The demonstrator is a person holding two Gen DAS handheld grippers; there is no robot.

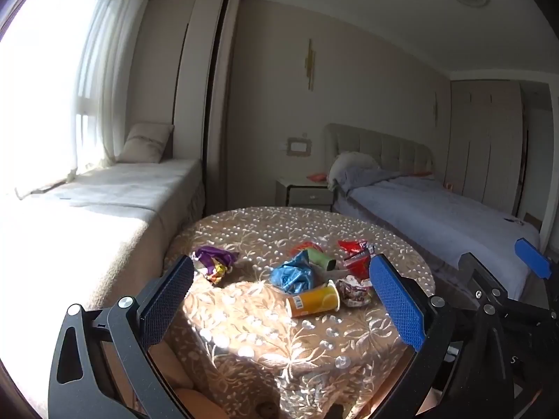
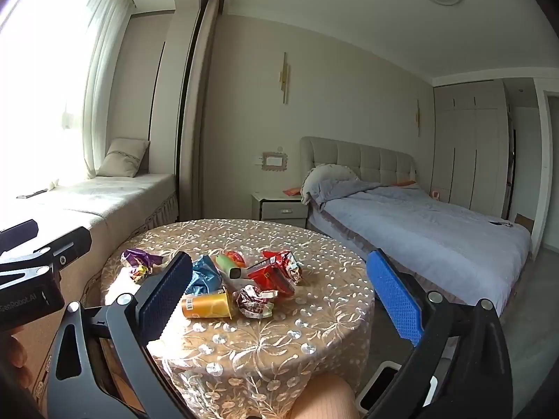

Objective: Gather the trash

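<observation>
Left wrist view: the left gripper [image 1: 281, 293] hangs above the near edge of the round table [image 1: 265, 342], jaws spread wide and holding nothing. The trash lies in a loose heap on the lace cloth: a yellow cup [image 1: 313, 301] on its side nearest, a crumpled blue bag [image 1: 292, 275] behind it, a green tube [image 1: 319, 259], a red wrapper [image 1: 356, 253] and a crushed silvery wrapper [image 1: 353, 289] to the right. A purple wrapper [image 1: 215, 262] sits well apart to the left.

The cup could roll off when nudged, since it lies on its side. A finger could also snag the loose lace and drag the whole heap. The pieces touch one another, so a closing grip may pinch two at once.

Right wrist view: the right gripper [image 2: 276, 296] is likewise released and empty, held level and aimed at the same heap, with the cup [image 2: 208, 305] between its fingers in the picture. Low on the right, past the table's edge, is a white-rimmed opening [image 2: 382, 382], possibly a bin, though it is too hidden to be sure. The left gripper's body [image 2: 31, 272] shows at the left, beside the table.
</observation>
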